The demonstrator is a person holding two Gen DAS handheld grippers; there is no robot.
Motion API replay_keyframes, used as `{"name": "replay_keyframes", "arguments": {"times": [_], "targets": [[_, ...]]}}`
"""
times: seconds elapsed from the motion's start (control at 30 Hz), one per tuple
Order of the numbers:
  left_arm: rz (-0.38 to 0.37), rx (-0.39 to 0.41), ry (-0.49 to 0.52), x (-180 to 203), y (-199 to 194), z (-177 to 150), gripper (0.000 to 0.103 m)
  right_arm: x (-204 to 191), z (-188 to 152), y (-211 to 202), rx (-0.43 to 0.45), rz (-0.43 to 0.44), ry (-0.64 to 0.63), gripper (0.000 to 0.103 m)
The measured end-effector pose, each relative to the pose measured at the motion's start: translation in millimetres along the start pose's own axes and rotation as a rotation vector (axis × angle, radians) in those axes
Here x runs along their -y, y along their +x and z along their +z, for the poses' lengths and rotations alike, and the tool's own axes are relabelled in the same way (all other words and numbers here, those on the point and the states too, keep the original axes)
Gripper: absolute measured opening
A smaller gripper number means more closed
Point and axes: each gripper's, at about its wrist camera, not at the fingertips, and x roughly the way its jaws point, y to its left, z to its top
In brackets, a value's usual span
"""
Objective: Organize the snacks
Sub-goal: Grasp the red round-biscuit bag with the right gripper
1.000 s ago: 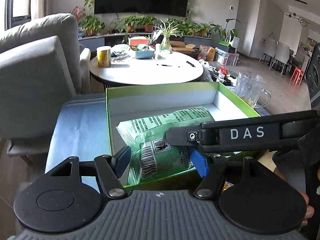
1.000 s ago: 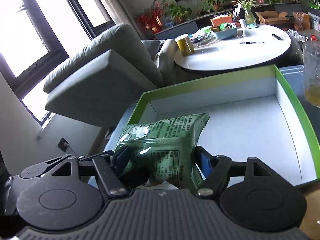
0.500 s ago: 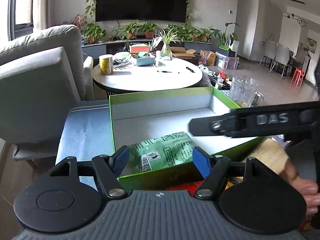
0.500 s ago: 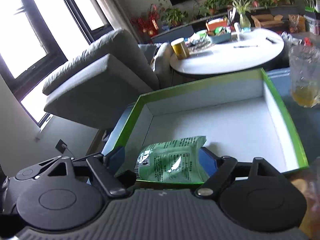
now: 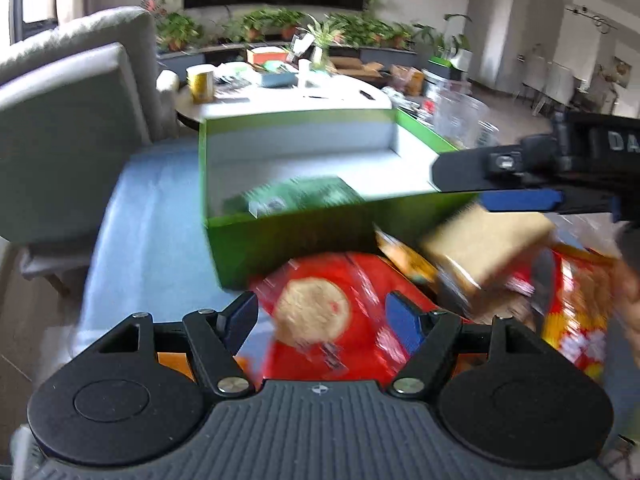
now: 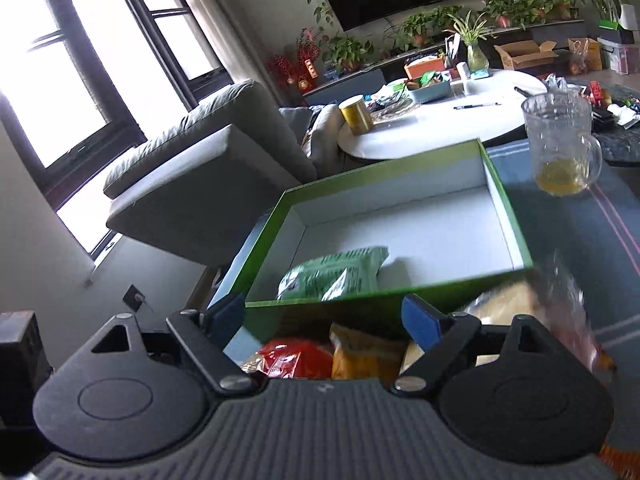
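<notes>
A green box [image 6: 516, 224] with a white inside stands on the blue-grey cloth. A green snack bag [image 6: 336, 276] lies in its near left corner; it shows blurred as the green bag [image 5: 296, 196] in the left wrist view. My right gripper [image 6: 324, 316] hangs open and empty just short of the box's near wall. My left gripper [image 5: 322, 312] is open above a red cookie bag [image 5: 320, 320], its pads clear of it. Beside the red bag lie an orange packet [image 6: 360, 352] and a tan packet [image 5: 488, 240]. The right gripper [image 5: 500, 184] juts in above them.
A glass mug [image 6: 560, 144] with some yellow liquid stands right of the box. Behind the box are a round white table [image 6: 432, 128] with clutter and a grey armchair [image 6: 208, 168]. Blue-grey cloth [image 5: 152, 220] lies bare left of the box. A hand [image 5: 630, 292] shows at the right edge.
The green bag, first held up between the fingers, now lies in the box. Both grippers have drawn back from the box, bringing the pile of loose snacks into view.
</notes>
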Motion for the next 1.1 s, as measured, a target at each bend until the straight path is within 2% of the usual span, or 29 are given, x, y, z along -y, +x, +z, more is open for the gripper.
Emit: {"name": "replay_keyframes", "arguments": {"times": [0.07, 0.23, 0.4, 0.5, 0.63, 0.8, 0.93, 1.1], "targets": [[-0.024, -0.016, 0.009, 6.1, -2.4, -9.5, 0.068, -0.9, -7.0, -2.1, -0.014, 0.006, -0.004, 0.081], [-0.016, -0.036, 0.052, 16.5, -10.0, -25.0, 0.068, -1.8, -23.0, 0.4, -0.07, 0.031, 0.024, 0.081], [-0.017, 0.005, 0.002, 8.6, -27.4, -22.6, 0.068, -7.7, -31.5, 6.9, -0.12, 0.035, 0.052, 0.081], [0.016, 0.027, -0.005, 3.3, -32.7, -20.2, 0.069, -11.1, -34.8, 11.6, -0.139, 0.036, 0.062, 0.081], [0.047, 0.017, -0.056, -8.1, -22.9, -18.4, 0.069, -5.7, -39.8, 27.4, -0.22, 0.044, 0.151, 0.081], [-0.003, -0.015, -0.062, -11.3, 0.0, -14.5, 0.07, 1.6, -36.9, 43.7, -0.253, 0.005, 0.229, 0.08], [-0.025, -0.017, -0.06, -8.2, 9.3, -11.2, 0.076, 3.3, -30.7, 49.3, -0.236, -0.028, 0.236, 0.08], [-0.068, -0.031, -0.054, -7.0, 18.9, -8.1, 0.08, 1.5, -29.0, 66.8, -0.277, -0.052, 0.25, 0.081]]}}
